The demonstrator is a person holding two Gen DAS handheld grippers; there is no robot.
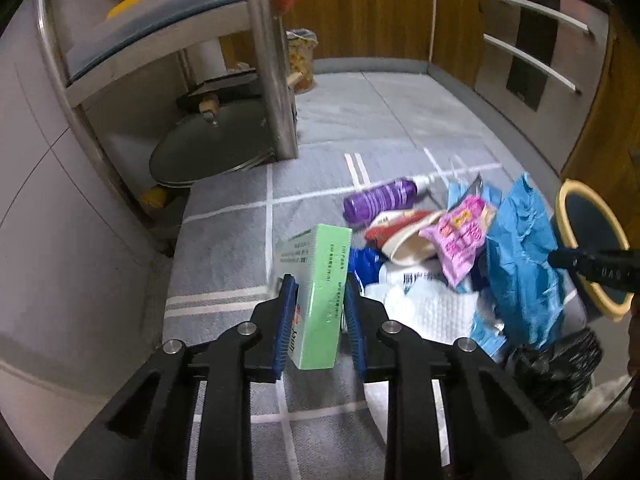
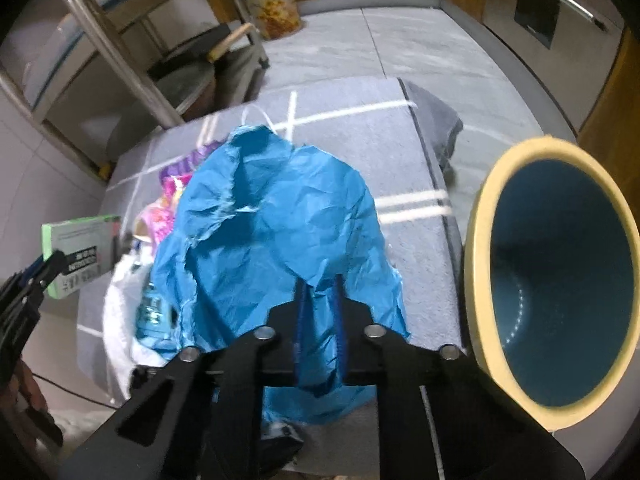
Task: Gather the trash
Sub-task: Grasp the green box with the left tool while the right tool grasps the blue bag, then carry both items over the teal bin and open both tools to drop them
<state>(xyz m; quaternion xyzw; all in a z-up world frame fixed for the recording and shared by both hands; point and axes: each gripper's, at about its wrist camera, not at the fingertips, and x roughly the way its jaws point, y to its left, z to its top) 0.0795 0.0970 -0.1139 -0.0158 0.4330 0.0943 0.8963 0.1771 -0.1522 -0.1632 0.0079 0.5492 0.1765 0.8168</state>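
My left gripper (image 1: 317, 286) is shut on a green box (image 1: 316, 280) and holds it above the grey rug; the box also shows in the right wrist view (image 2: 78, 248). My right gripper (image 2: 320, 284) is shut on a crumpled blue paper sheet (image 2: 272, 224), lifted over the trash pile. The paper also shows in the left wrist view (image 1: 520, 248). The pile holds a purple bottle (image 1: 380, 200), a pink wrapper (image 1: 460, 236), a red and white packet (image 1: 400, 232) and white tissue (image 1: 424, 308). A blue bin with a yellow rim (image 2: 480, 240) lies tilted at the right, its mouth facing me.
A grey rug with white stripes (image 1: 232, 240) covers the floor. A metal rack (image 1: 272, 60) with pot lids (image 1: 208, 152) stands at the left. A black bag (image 1: 556, 368) lies at the lower right. A bagged container (image 2: 276, 4) stands by the wooden cabinets at the back.
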